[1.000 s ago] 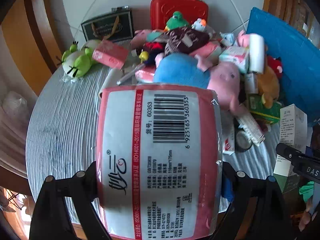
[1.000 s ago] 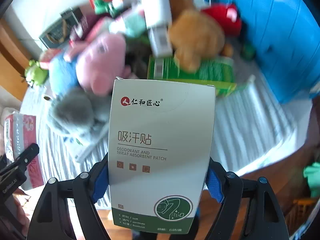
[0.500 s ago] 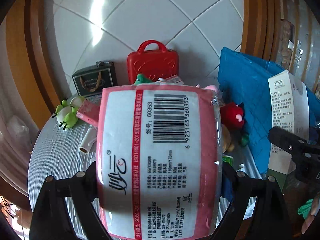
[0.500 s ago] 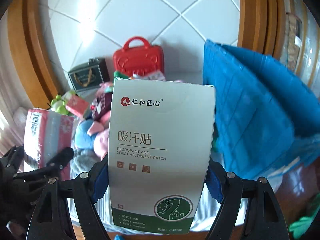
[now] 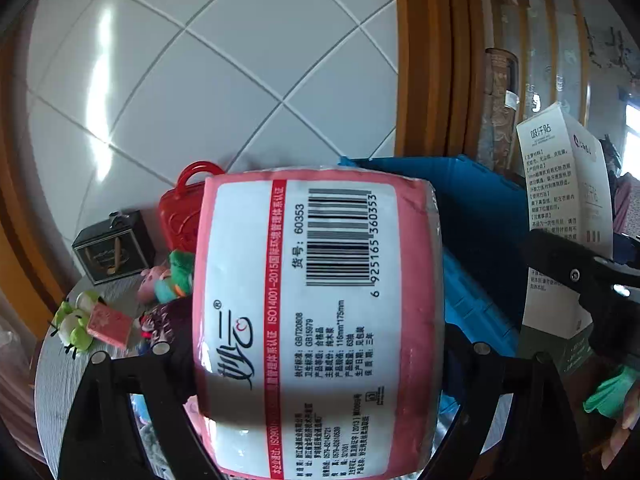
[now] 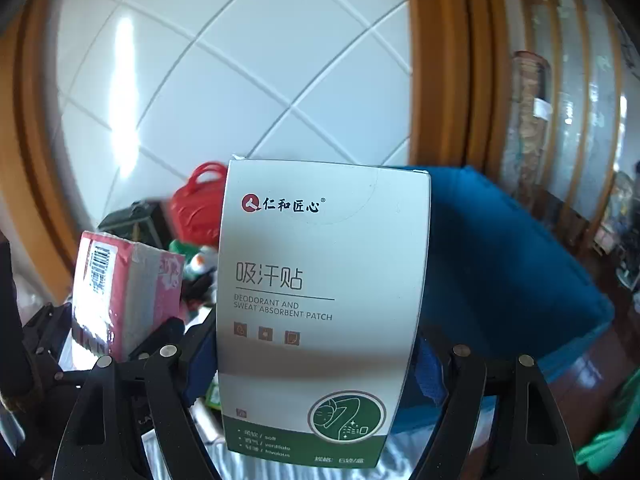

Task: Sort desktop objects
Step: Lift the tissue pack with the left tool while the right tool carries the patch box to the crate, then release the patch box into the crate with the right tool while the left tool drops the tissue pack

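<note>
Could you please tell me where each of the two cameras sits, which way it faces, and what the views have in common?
Left wrist: sits on the left gripper, looking along its black fingers past the held pink plastic-wrapped tissue pack toward the white tiled wall; the right gripper shows at right.
Right wrist: sits on the right gripper, facing the same wall past the held white-and-green cardboard patch box; the left gripper shows at left.
Shared: red plastic case, blue fabric bin, both held items.
</note>
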Motion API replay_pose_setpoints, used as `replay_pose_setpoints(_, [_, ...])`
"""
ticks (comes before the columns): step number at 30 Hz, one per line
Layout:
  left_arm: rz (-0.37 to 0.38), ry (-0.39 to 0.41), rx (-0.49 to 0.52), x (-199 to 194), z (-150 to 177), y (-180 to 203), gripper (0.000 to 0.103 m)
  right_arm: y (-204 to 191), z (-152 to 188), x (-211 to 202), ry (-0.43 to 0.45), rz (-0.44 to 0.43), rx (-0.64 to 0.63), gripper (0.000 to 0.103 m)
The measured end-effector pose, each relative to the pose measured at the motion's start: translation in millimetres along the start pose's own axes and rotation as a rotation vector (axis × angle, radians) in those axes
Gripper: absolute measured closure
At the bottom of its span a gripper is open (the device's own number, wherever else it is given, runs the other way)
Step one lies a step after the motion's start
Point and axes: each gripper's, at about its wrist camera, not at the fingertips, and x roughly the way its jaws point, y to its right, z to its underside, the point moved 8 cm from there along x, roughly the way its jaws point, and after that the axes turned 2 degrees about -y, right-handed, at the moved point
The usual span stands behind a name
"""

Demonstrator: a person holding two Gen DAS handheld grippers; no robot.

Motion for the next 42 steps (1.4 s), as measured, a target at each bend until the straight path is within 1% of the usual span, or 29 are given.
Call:
replay_pose_setpoints(3, [0.073, -0.018, 0.005, 12, -32, 44, 0.013, 46, -27, -6, 0.017, 0.067, 0.013, 0.023])
replay_pose_setpoints(5, [0.120, -0.034, 0.003, 24, -54, 75, 0.013, 84, -47, -5, 0.016, 0.121, 0.008, 0.023])
replay_pose_setpoints(8, [0.151, -0.068, 0.002, 49, -83, 130, 0.013, 139, -70, 10, -0.006, 0.179, -0.003, 0.023])
replay_pose_setpoints(10, [0.151, -0.103, -0.008, 76, -99, 163, 0.013, 177, -83, 31, -0.038, 0.211, -0.026, 0.023])
replay_pose_setpoints(13, [0.115, -0.187, -0.016, 126, -114, 209, 0.013, 229, -99, 77, -0.108, 0.229, -0.050, 0.023])
replay_pose_setpoints(14, [0.106, -0.228, -0.016, 145, -114, 221, 0.013, 246, -100, 97, -0.143, 0.223, -0.048, 0.023])
replay_pose_setpoints(16, [0.063, -0.310, -0.014, 185, -112, 239, 0.013, 275, -98, 137, -0.228, 0.190, -0.040, 0.023])
replay_pose_setpoints(19, [-0.032, -0.433, 0.019, 241, -96, 256, 0.013, 299, -84, 202, -0.365, 0.159, -0.058, 0.023])
replay_pose_setpoints(22, [-0.081, -0.576, 0.048, 287, -62, 261, 0.013, 305, -53, 262, -0.506, 0.114, -0.082, 0.023])
replay_pose_setpoints(25, [-0.094, -0.743, 0.064, 321, -18, 264, 0.013, 305, -13, 309, -0.654, 0.077, -0.117, 0.023])
replay_pose_setpoints(27, [-0.081, -0.852, 0.074, 336, 12, 270, 0.013, 302, 20, 336, -0.767, 0.054, -0.142, 0.023])
replay_pose_setpoints(30, [-0.099, -0.977, 0.116, 349, 53, 278, 0.013, 300, 66, 362, -0.916, 0.055, -0.195, 0.023])
replay_pose_setpoints(33, [-0.128, -1.053, 0.181, 355, 83, 284, 0.013, 299, 106, 376, -1.033, 0.053, -0.220, 0.023])
replay_pose_setpoints(34, [-0.137, -1.073, 0.193, 355, 90, 285, 0.013, 300, 116, 379, -1.059, 0.056, -0.225, 0.023])
replay_pose_setpoints(37, [-0.140, -1.107, 0.233, 355, 105, 295, 0.013, 305, 139, 382, -1.133, 0.063, -0.228, 0.023])
replay_pose_setpoints(40, [-0.131, -1.121, 0.238, 352, 112, 304, 0.012, 307, 147, 383, -1.166, 0.060, -0.229, 0.023])
replay_pose_setpoints(42, [-0.130, -1.125, 0.237, 350, 115, 308, 0.012, 306, 147, 383, -1.170, 0.051, -0.222, 0.023])
